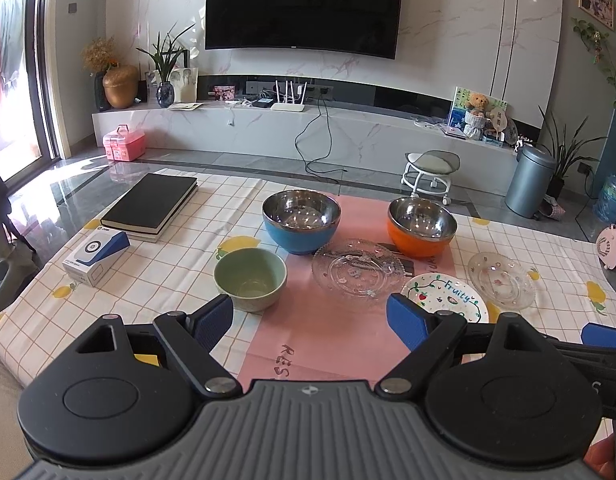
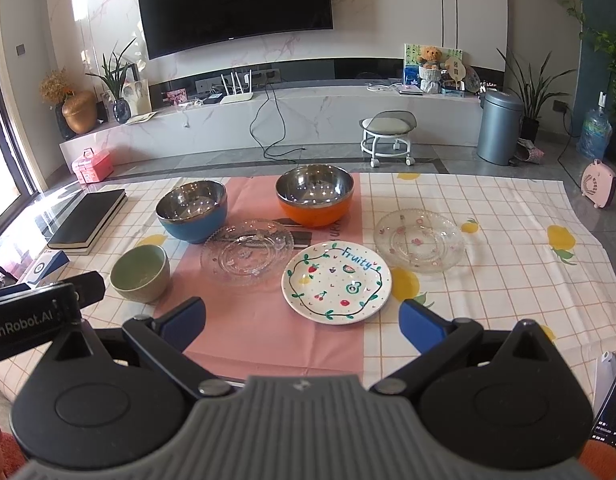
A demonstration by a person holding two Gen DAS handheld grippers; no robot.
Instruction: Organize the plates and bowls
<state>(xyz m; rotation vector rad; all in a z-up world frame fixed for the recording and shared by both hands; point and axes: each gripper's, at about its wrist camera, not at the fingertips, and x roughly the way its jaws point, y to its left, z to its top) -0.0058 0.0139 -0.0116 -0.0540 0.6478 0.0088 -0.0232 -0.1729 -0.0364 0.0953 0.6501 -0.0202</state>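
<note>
On the checked cloth stand a blue steel-lined bowl (image 1: 301,221) (image 2: 191,211), an orange steel-lined bowl (image 1: 422,226) (image 2: 314,196) and a small green bowl (image 1: 250,279) (image 2: 140,273). A clear glass plate (image 1: 356,272) (image 2: 247,252) lies on the pink mat. The white "Fruity" plate (image 1: 444,298) (image 2: 336,282) lies beside it. A second glass plate (image 1: 501,280) (image 2: 419,245) lies further right. My left gripper (image 1: 310,316) is open, above the near mat, with nothing between its fingers. My right gripper (image 2: 301,320) is open just short of the Fruity plate.
A black book (image 1: 151,204) on another book and a white-blue box (image 1: 95,255) sit at the table's left. The left gripper's body (image 2: 39,312) shows at the right wrist view's left edge. Beyond the table are a stool (image 2: 389,132), a bin (image 2: 500,128) and a TV bench.
</note>
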